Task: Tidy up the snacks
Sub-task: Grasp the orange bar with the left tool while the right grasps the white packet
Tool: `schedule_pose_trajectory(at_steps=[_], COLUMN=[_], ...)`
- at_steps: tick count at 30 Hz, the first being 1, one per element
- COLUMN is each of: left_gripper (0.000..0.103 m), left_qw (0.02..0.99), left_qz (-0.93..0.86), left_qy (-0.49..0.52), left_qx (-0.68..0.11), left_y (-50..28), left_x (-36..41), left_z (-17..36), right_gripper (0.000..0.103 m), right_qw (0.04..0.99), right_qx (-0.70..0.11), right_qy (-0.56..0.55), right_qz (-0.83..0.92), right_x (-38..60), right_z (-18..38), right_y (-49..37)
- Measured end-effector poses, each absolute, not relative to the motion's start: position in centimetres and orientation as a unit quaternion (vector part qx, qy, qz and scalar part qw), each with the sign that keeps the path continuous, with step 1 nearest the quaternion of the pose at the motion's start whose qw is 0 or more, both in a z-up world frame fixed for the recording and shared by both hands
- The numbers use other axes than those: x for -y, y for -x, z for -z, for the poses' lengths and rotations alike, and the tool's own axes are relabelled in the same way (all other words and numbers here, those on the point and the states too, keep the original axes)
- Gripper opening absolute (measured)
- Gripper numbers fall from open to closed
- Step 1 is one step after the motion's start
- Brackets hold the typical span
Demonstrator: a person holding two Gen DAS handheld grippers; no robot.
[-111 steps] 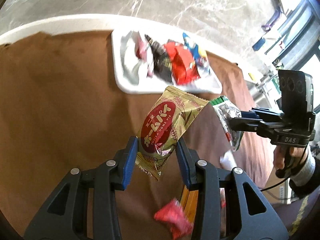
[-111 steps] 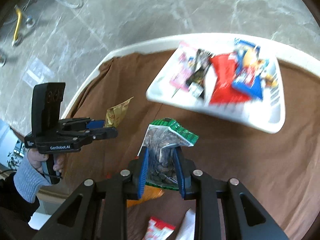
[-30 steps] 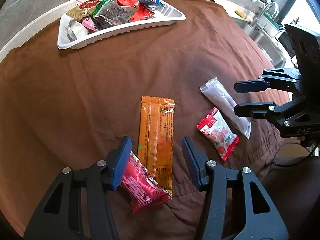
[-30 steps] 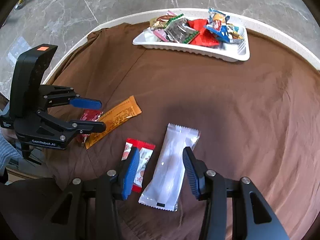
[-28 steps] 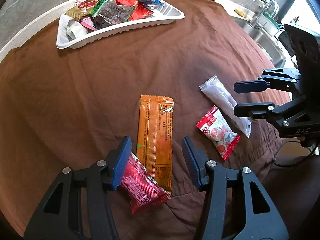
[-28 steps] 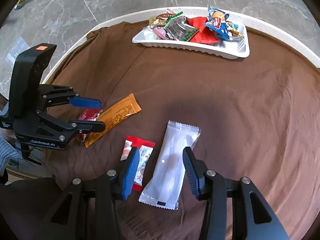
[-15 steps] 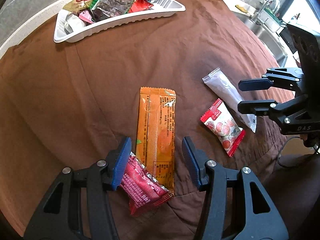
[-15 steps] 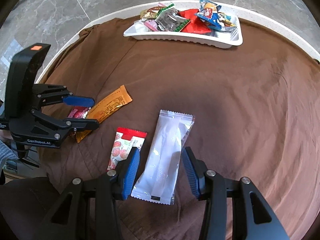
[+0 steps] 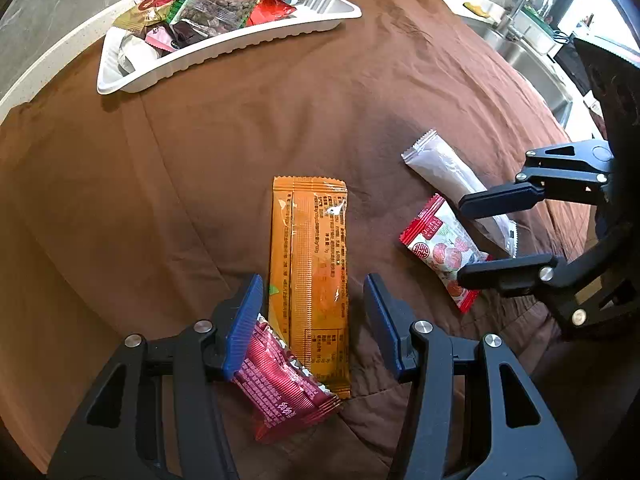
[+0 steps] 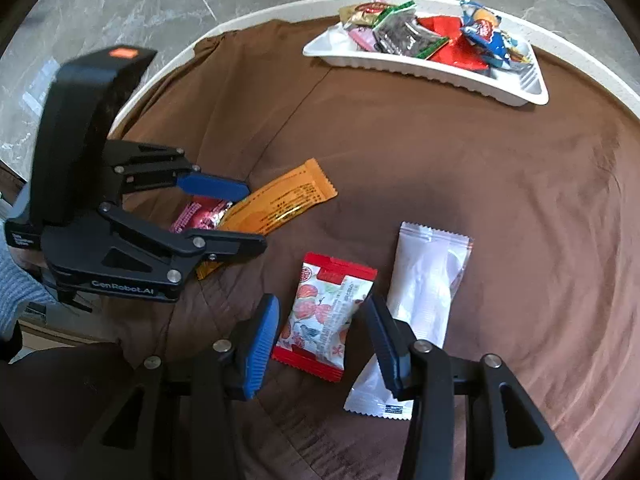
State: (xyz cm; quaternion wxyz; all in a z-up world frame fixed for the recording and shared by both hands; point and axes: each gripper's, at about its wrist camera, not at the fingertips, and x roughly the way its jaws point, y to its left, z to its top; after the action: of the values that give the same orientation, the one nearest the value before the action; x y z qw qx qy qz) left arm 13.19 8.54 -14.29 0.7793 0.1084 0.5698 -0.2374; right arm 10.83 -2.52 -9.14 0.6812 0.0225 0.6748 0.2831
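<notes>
My left gripper (image 9: 314,294) is open, its jaws astride the near end of a long orange packet (image 9: 308,264) on the brown cloth; a dark red packet (image 9: 280,392) lies under its left finger. My right gripper (image 10: 320,316) is open around a red-and-white fruit candy packet (image 10: 324,316), with a long white packet (image 10: 424,304) just right of it. The orange packet (image 10: 276,208) and red packet (image 10: 200,216) also show in the right wrist view. A white tray (image 9: 256,42) at the far edge holds several snacks; it also shows in the right wrist view (image 10: 440,70).
The round table has a white rim (image 10: 168,68) around the brown cloth (image 9: 280,112). A sink and faucet (image 9: 528,20) stand beyond the table to the right. A marble floor (image 10: 140,4) lies past the table edge.
Both grippers have dropped closer to the cloth. My right gripper shifted left from the white packet to the fruit candy packet. Both were holding snacks earlier and are now empty.
</notes>
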Motion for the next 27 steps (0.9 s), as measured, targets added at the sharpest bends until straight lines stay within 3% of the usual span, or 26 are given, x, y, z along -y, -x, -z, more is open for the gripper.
schedule_pose_trajectory(at_steps=[8,17,22,27], left_gripper=[0.050,0.051,0.051,0.054], left_qw=[0.780,0.780,0.783,0.790], left_qz=[0.238,0.242,0.238,0.237], left_qy=[-0.113,-0.139,-0.159,-0.169], left_qx=[-0.568,-0.559,-0.553,-0.540], left_y=[-13.1,-12.9,-12.7,-12.9], left_x=[-8.5,-8.0,-7.4,-7.0], left_z=[14.3,14.5,14.7,15.0], right_gripper=[0.054,0.054,0.039,0.035], right_qw=[0.713,0.693,0.695,0.695], right_qx=[-0.656,-0.691,-0.688,-0.685], right_qy=[-0.039,-0.029,-0.002,0.009], right_qz=[-0.244,-0.203,-0.210,-0.218], right_x=[5.3,6.7,6.1,6.1], right_z=[7.5,10.1,10.2,10.3], right_y=[-11.6,-11.3,-11.6,-11.6])
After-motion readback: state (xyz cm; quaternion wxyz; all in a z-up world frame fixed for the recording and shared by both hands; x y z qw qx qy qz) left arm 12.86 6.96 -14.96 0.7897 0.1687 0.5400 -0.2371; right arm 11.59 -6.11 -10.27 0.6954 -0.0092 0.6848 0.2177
